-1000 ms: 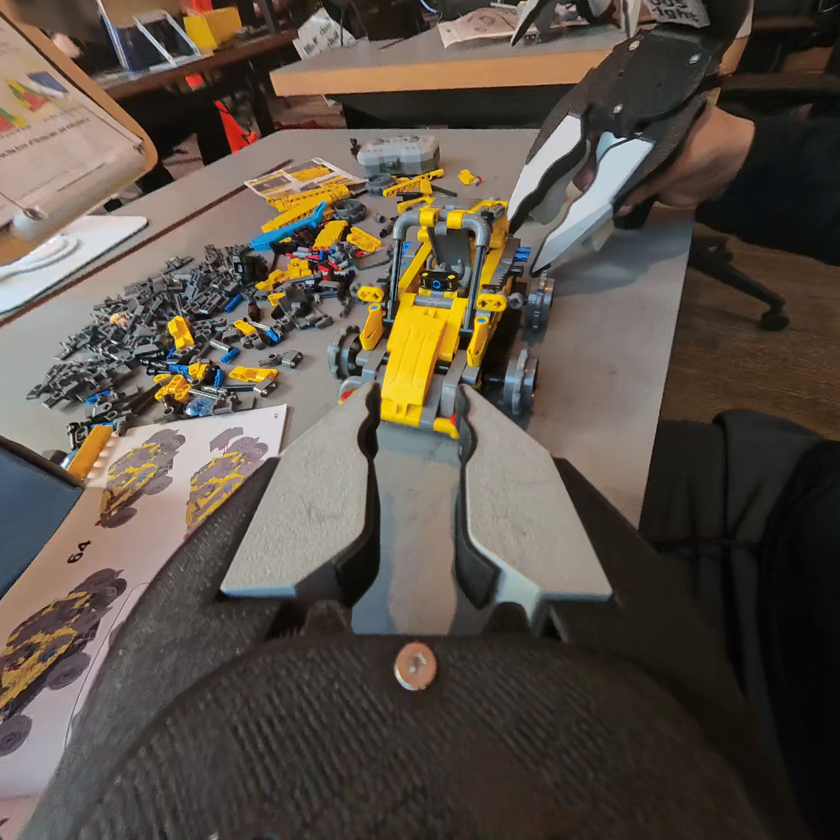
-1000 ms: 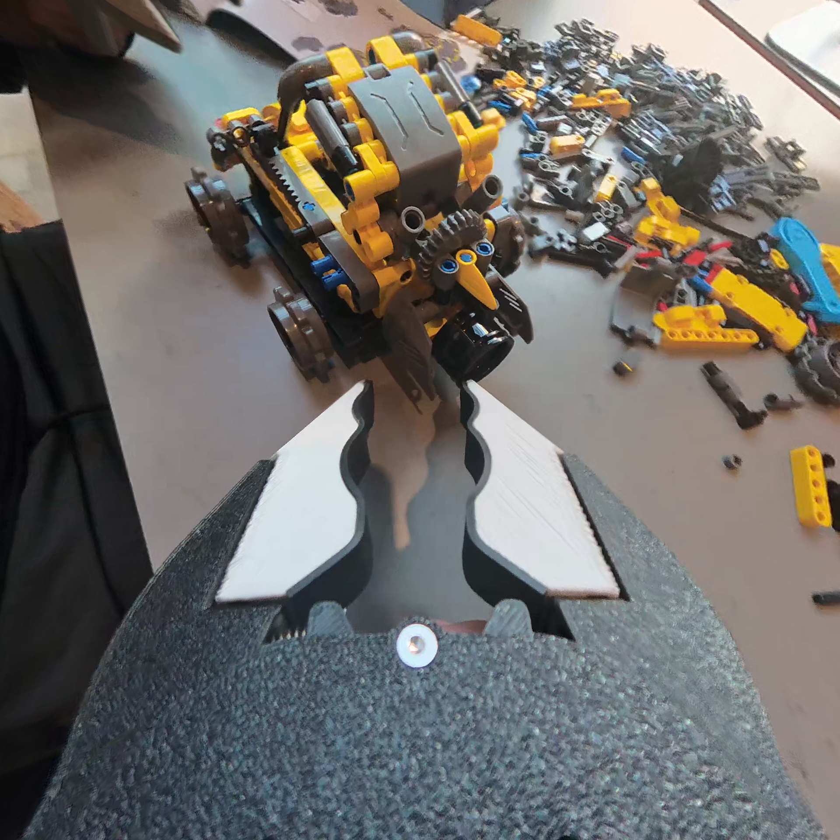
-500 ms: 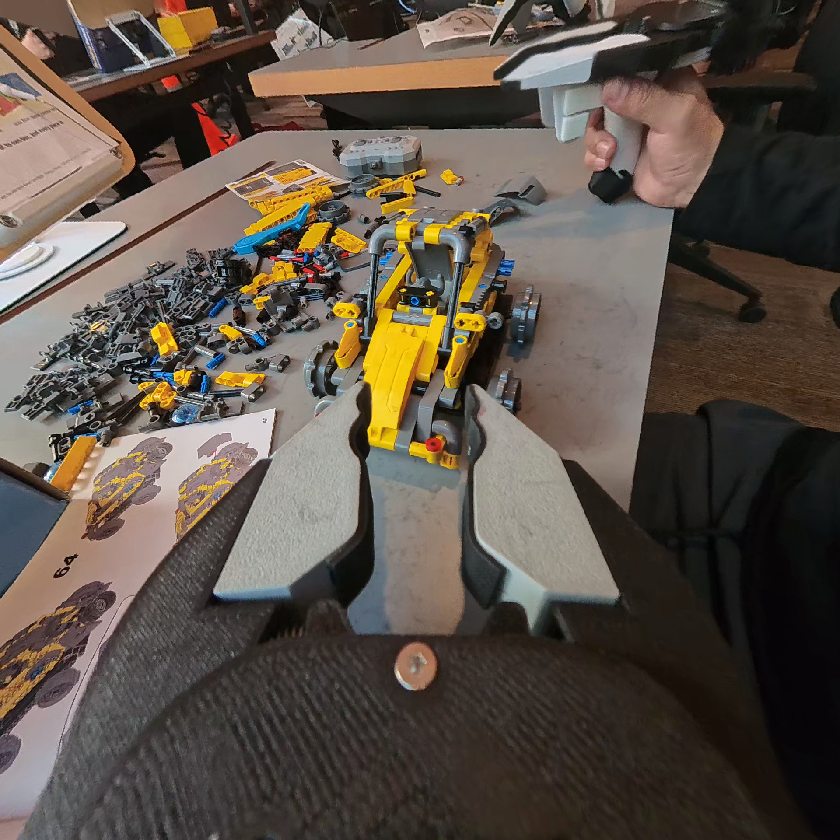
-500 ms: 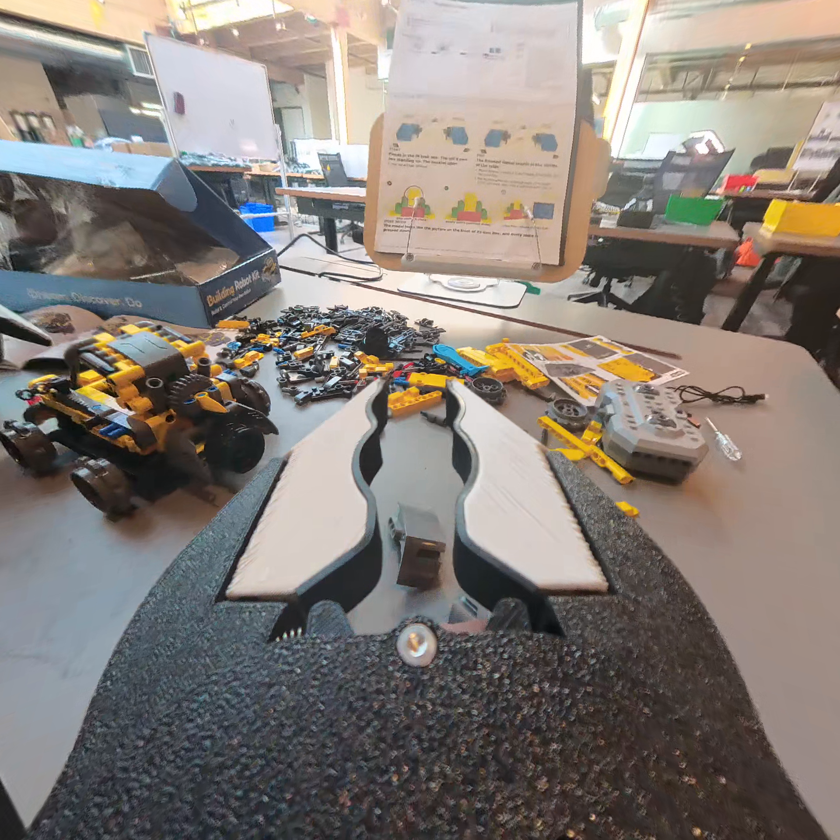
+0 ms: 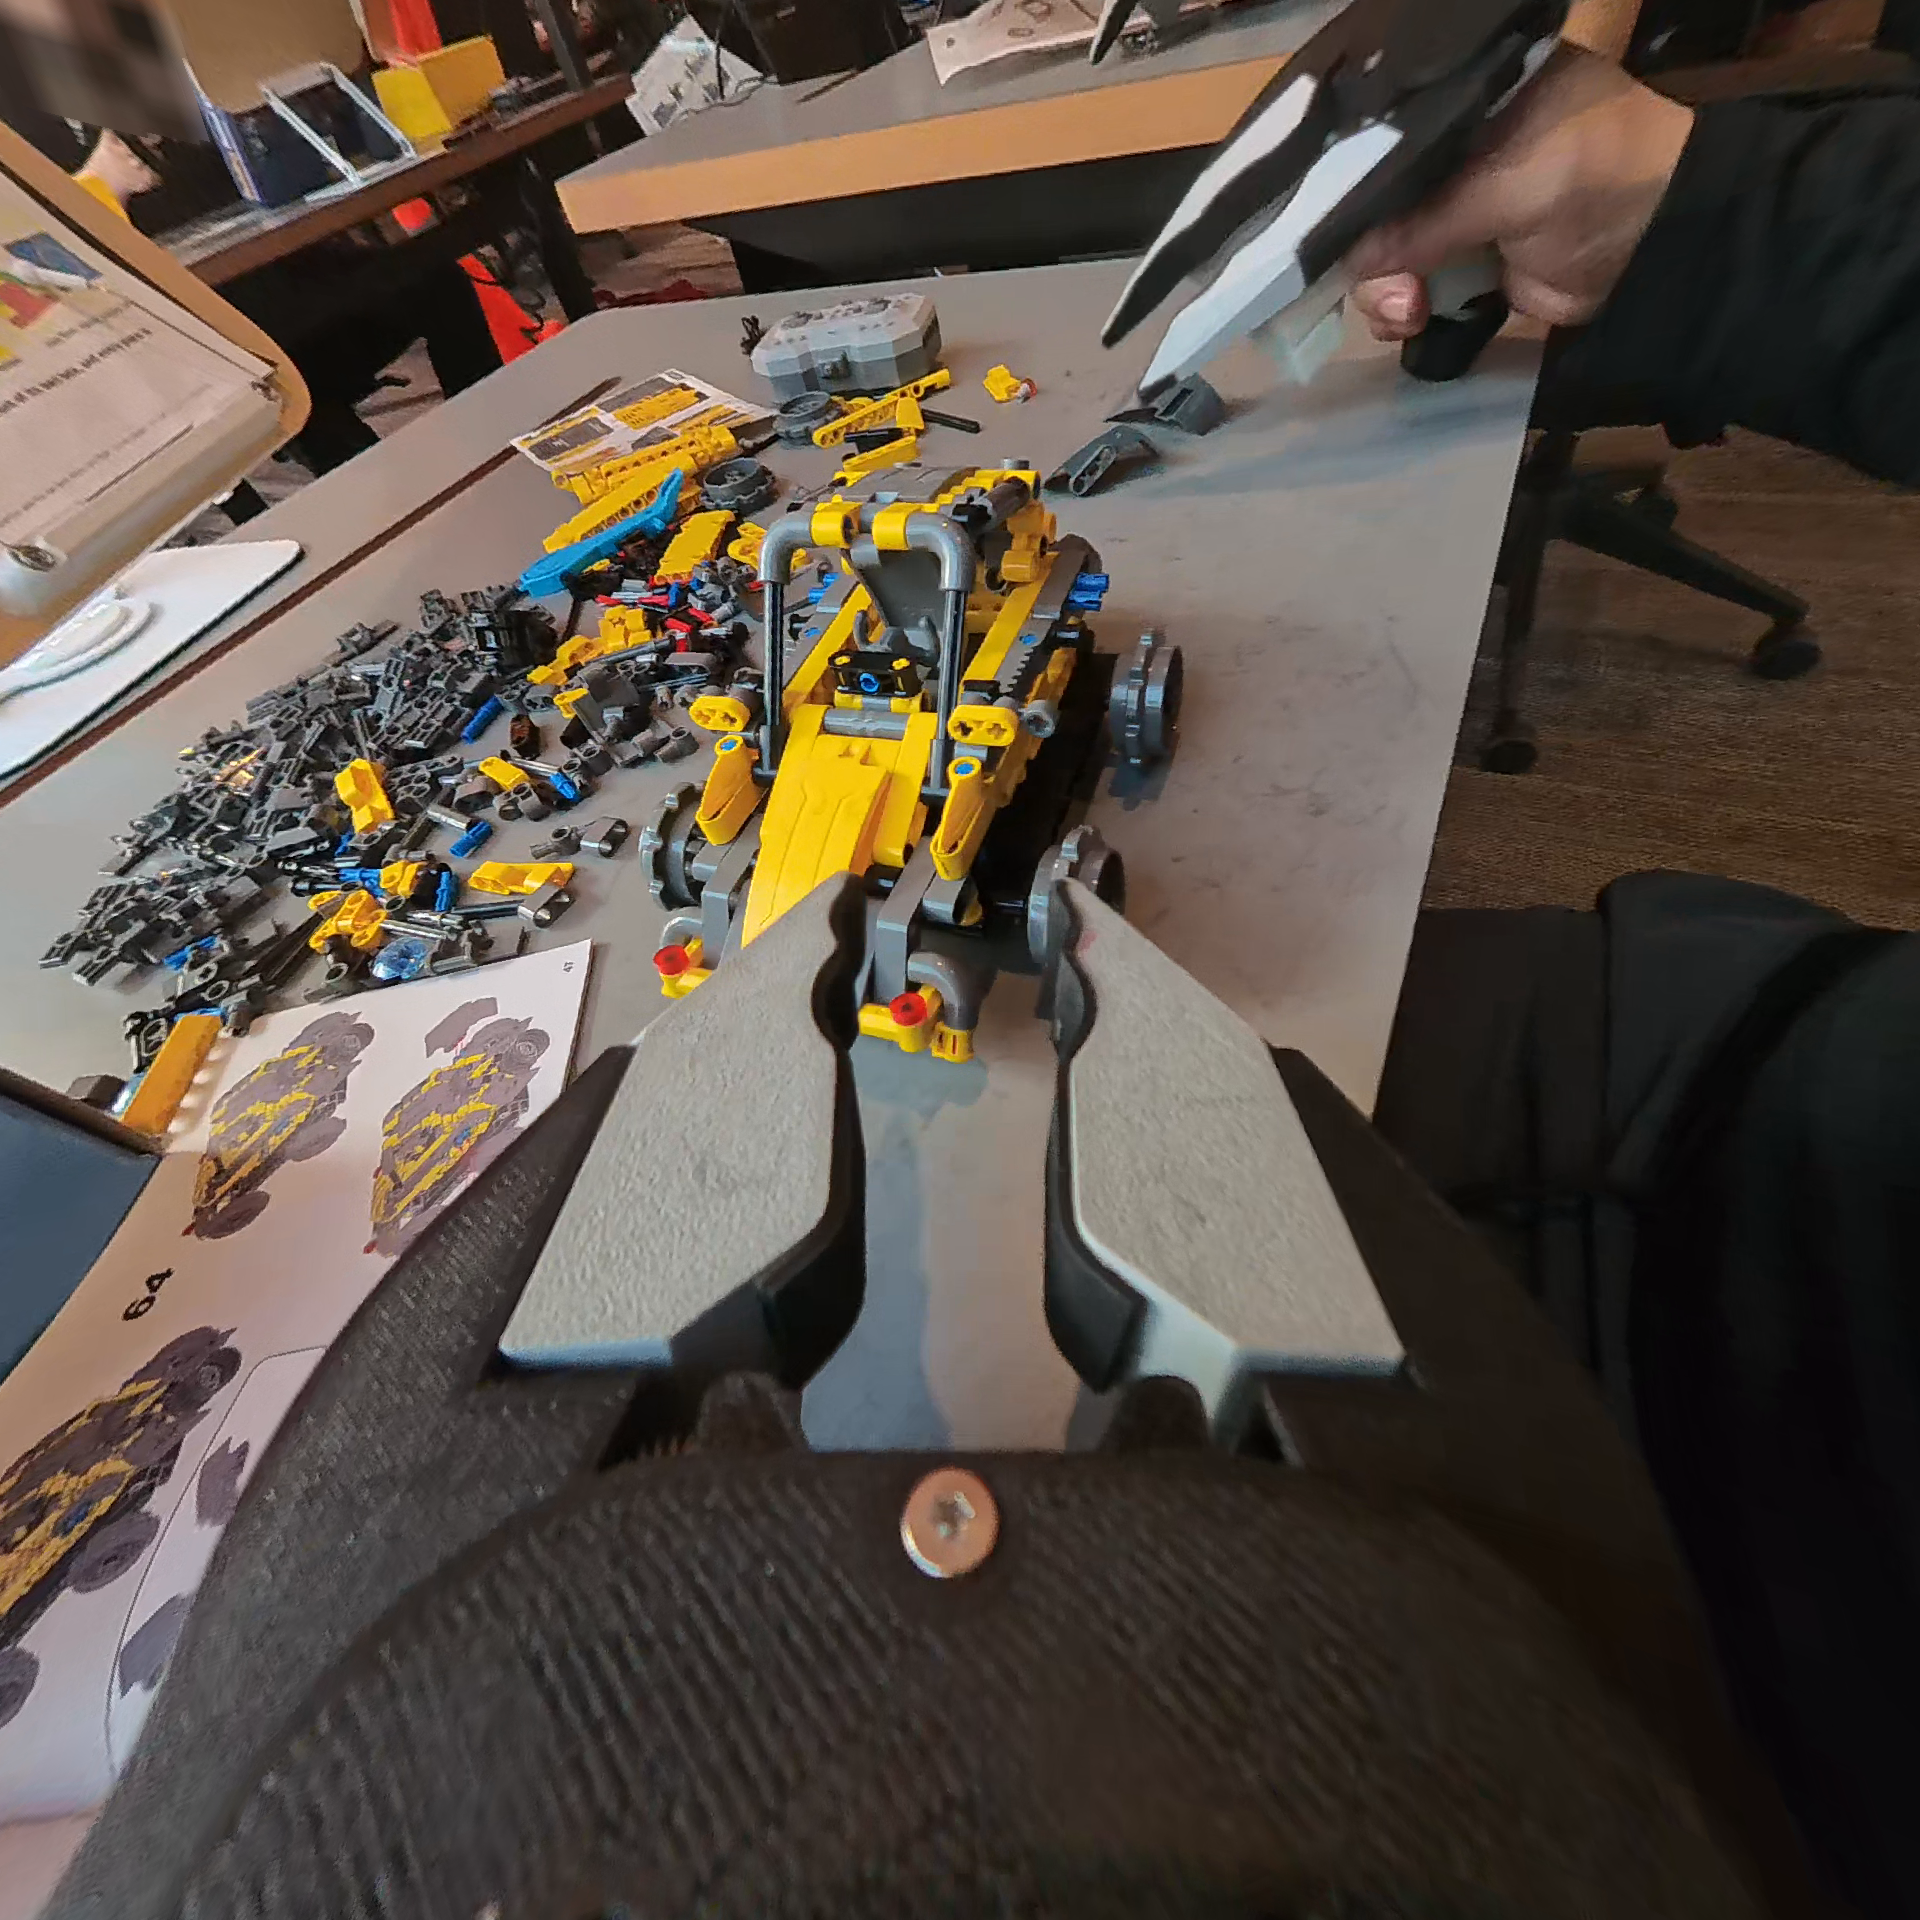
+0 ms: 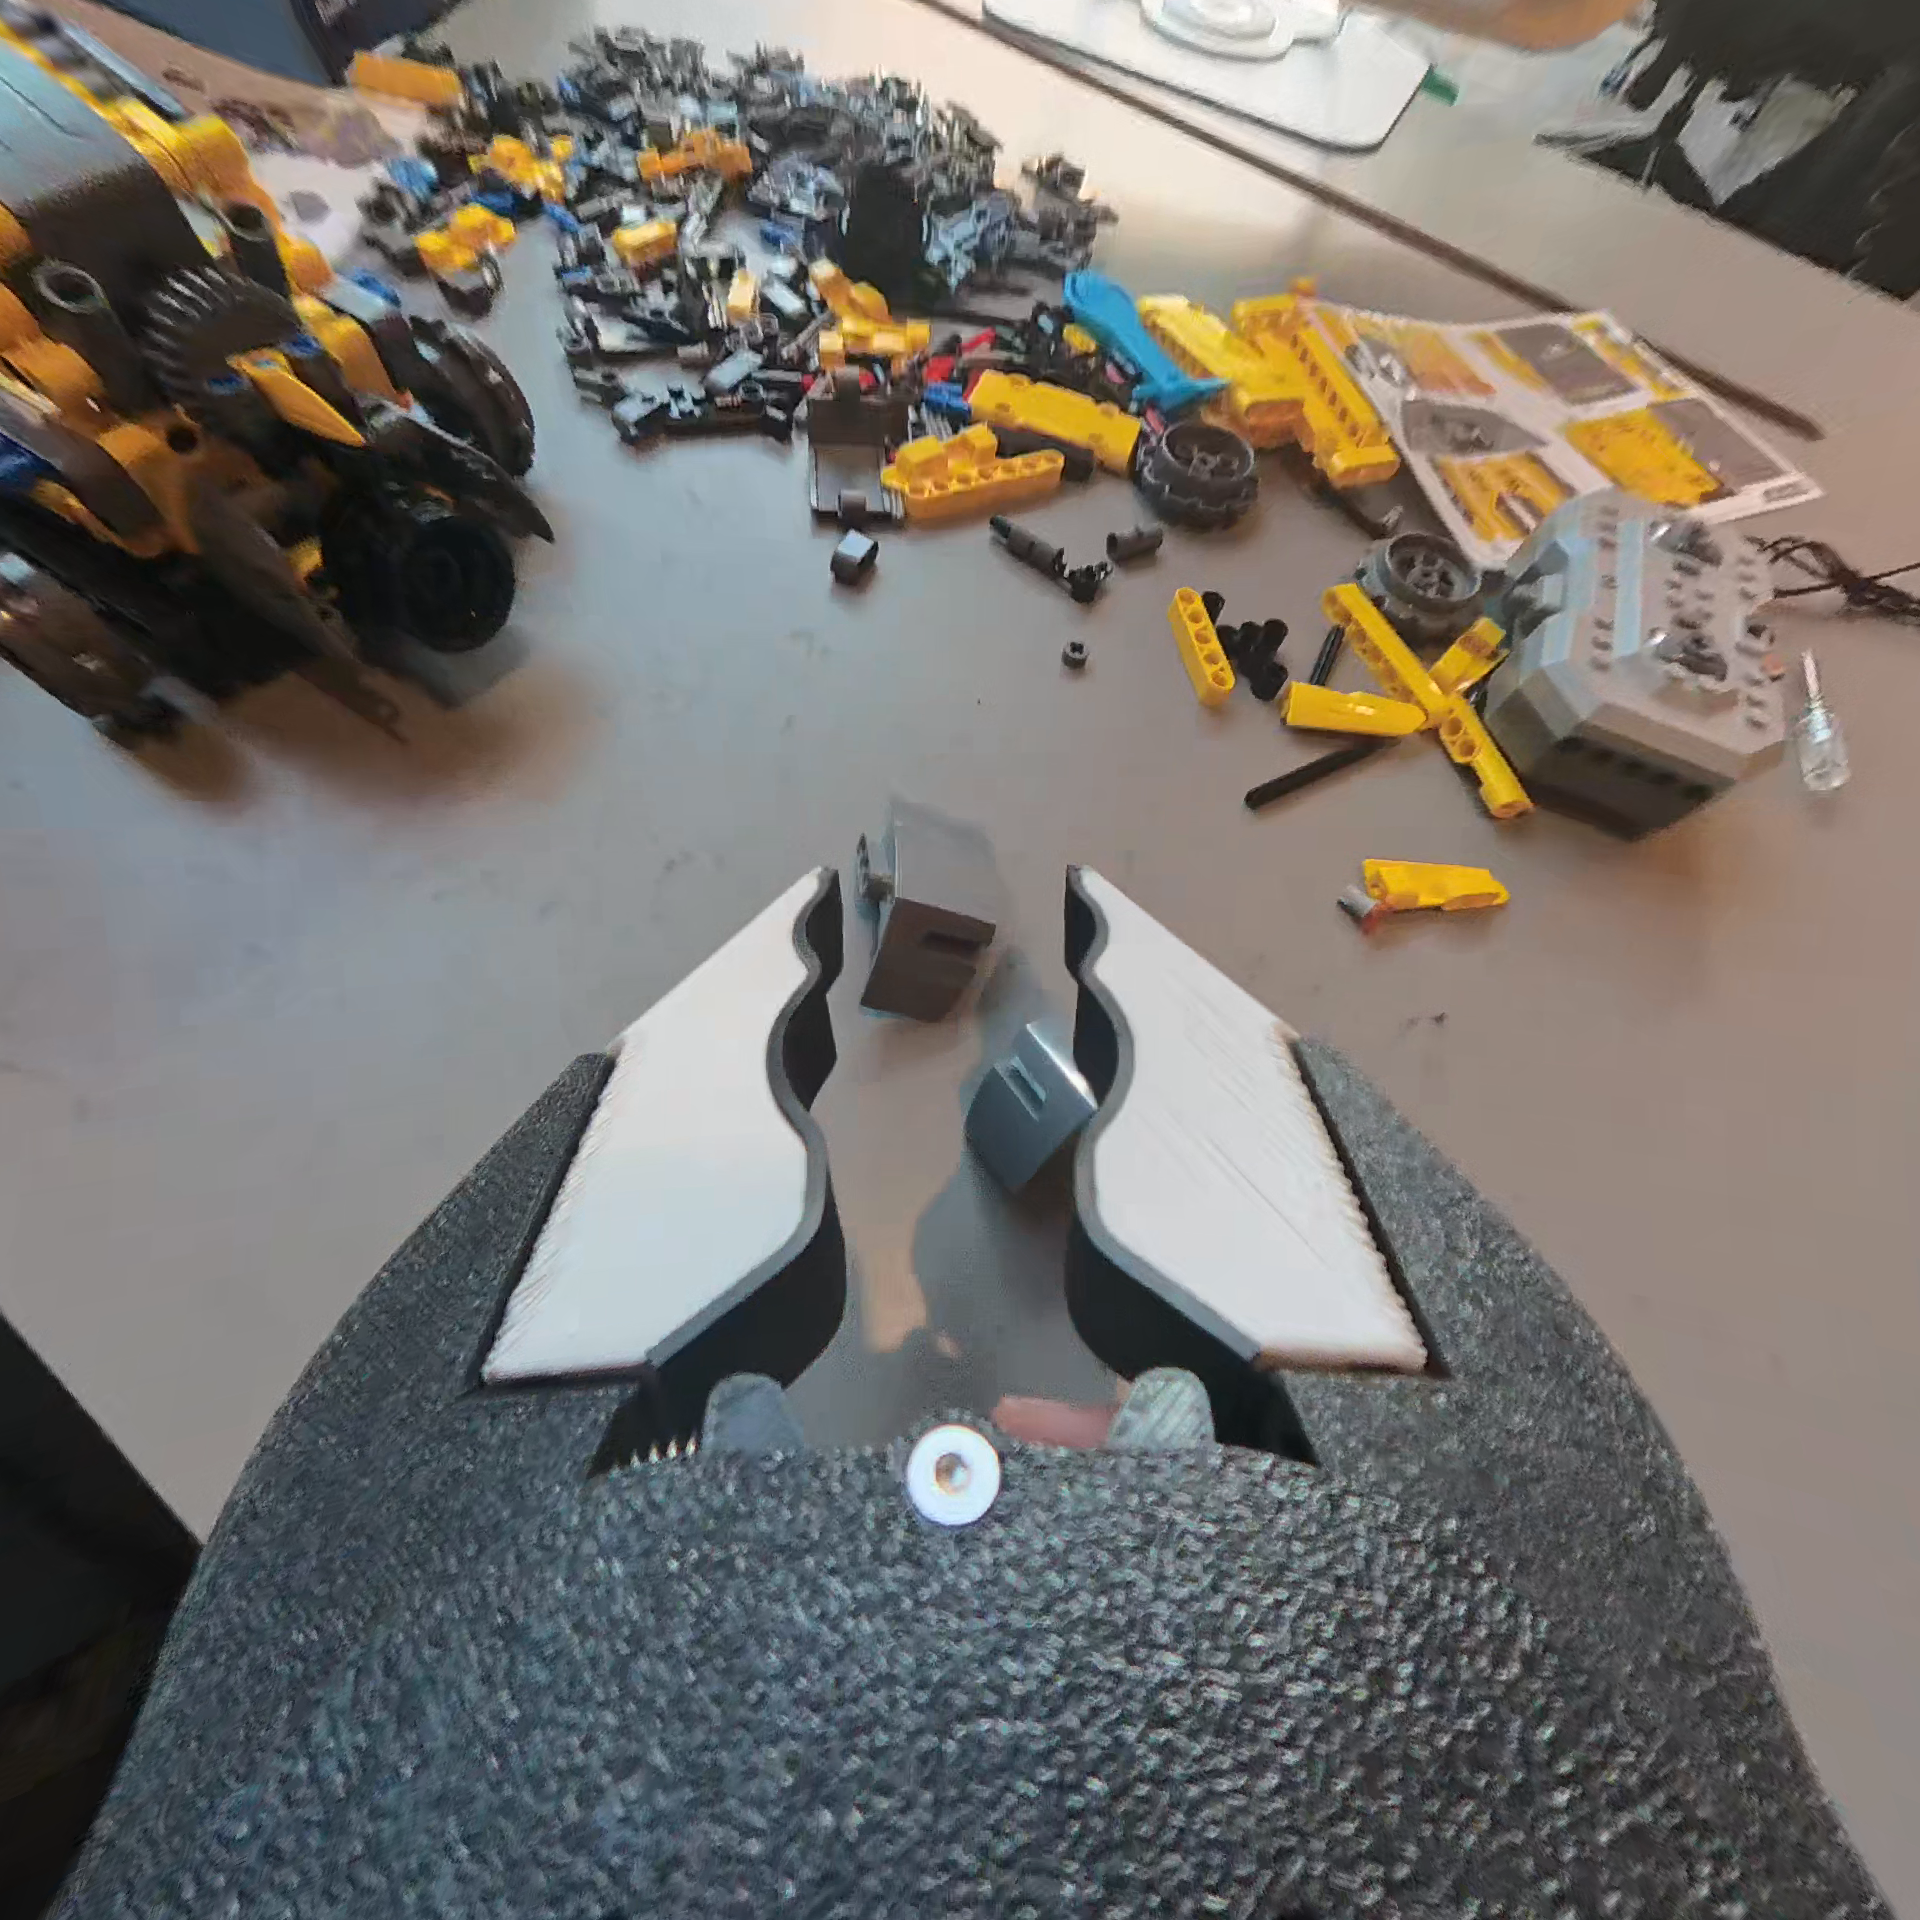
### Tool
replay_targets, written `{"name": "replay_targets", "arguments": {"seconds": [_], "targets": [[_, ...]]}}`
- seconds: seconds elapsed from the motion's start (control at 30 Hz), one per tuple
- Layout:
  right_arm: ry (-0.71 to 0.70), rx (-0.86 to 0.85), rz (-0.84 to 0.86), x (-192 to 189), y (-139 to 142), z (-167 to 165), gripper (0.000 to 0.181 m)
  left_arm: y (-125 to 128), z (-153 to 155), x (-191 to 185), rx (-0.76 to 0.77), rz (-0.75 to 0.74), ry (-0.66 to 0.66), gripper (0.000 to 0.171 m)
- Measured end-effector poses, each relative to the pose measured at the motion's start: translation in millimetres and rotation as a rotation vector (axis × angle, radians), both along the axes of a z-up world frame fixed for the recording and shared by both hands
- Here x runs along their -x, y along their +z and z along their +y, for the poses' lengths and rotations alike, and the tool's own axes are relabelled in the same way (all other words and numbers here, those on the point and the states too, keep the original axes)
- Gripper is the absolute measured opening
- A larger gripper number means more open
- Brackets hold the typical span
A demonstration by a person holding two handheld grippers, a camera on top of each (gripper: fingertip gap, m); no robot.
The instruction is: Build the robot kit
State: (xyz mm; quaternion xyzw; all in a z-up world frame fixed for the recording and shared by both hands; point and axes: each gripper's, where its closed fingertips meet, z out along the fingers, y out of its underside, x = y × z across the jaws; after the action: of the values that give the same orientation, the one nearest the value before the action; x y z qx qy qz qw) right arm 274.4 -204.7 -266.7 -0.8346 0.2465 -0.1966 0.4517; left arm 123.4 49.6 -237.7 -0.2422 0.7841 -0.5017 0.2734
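A yellow and grey brick-built vehicle (image 5: 894,748) stands on the grey table (image 5: 1299,623), its front end towards me. My left gripper (image 5: 951,914) is open, and its fingertips flank the vehicle's front bumper. My right gripper (image 6: 951,883) is open and hangs low over the table behind the vehicle; it also shows in the left wrist view (image 5: 1174,322), held by a hand. Two dark grey panel pieces lie between its fingers: one (image 6: 930,920) at the tips, one (image 6: 1029,1117) by the right finger. The vehicle's rear (image 6: 208,416) is off to its left.
A pile of loose black, yellow and blue parts (image 5: 416,748) lies left of the vehicle. A grey battery box (image 6: 1631,665), yellow beams, a sticker sheet (image 6: 1538,416) and a small screwdriver (image 6: 1818,727) lie far right. An open instruction booklet (image 5: 312,1143) is near left. The table edge (image 5: 1455,779) runs along the right. Spacing between my two grippers at the tips: around 30 cm.
My right gripper left the vehicle's rear, swung up level, then dropped over the two grey pieces behind the vehicle. My left gripper stayed at the vehicle's front, shifting slightly.
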Motion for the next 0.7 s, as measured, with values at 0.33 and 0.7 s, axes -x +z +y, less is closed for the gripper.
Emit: {"name": "replay_targets", "arguments": {"seconds": [0.33, 0.7], "targets": [[0.062, 0.111, 0.102, -2, -25, 8, 0.034, -3, -6, 2, -0.029, -0.004, -0.038, 0.026], [0.086, 0.157, 0.111, 0, -32, 11, 0.026, -3, -6, 1, -0.021, 0.006, -0.034, 0.025]]}}
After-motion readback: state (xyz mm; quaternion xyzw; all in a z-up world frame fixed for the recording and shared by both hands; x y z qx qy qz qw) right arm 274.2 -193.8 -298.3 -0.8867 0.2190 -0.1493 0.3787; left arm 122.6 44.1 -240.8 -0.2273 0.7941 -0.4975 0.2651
